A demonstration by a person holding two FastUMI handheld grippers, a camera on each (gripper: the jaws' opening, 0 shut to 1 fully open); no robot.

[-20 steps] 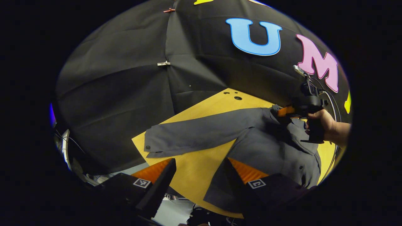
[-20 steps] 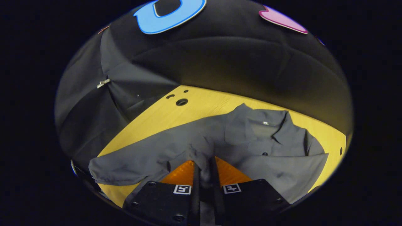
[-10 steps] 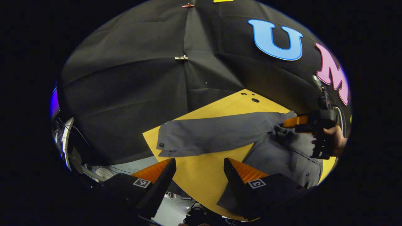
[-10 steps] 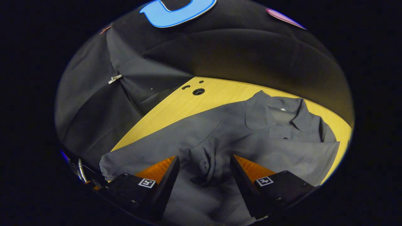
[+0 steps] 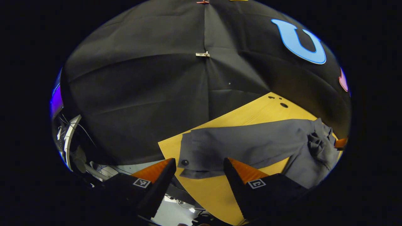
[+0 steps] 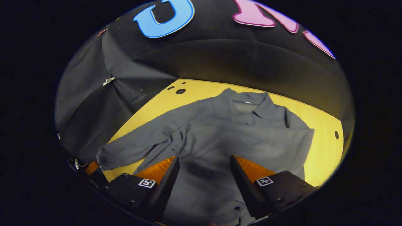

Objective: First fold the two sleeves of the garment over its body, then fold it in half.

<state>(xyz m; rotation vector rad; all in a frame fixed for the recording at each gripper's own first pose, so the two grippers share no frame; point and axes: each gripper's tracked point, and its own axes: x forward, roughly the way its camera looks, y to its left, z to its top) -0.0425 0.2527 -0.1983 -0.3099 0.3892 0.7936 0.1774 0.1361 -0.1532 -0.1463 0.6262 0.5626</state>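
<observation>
Now your left gripper [image 5: 198,175] has its jaws spread wide with nothing between them. Just beyond the gap, in the left gripper view, the cuff [image 5: 188,163] of the shirt's [image 5: 251,146] outstretched sleeve [image 5: 248,144] lies flat on the yellow bench [image 5: 251,110], near the bench's corner. A dark button [image 5: 185,162] sits on that cuff, just ahead of the left finger's tip. From there the sleeve runs off to the right of your jaws, where the cloth bunches into a crumpled knot [image 5: 317,142]. At the far right edge, beside that knot, an orange bit [image 5: 340,142] shows; you cannot tell from here what it belongs to.

Your right gripper [image 6: 204,172] is likewise wide open and grips nothing. The right gripper view gives you what the other cannot: the whole shirt [image 6: 226,131] spread over the bench [image 6: 323,125], collar [image 6: 245,105] at the far side, body reaching down between and under the jaws. The other sleeve is already laid across the body, its edge ending to the right of your jaws [image 6: 309,135]. The outstretched sleeve [image 6: 135,147] leads off to the left, its end [image 6: 102,157] by the bench's edge, where a bit of orange [image 6: 91,168] shows just below it. Small holes [image 6: 180,91] mark the bench's far left corner.
</observation>
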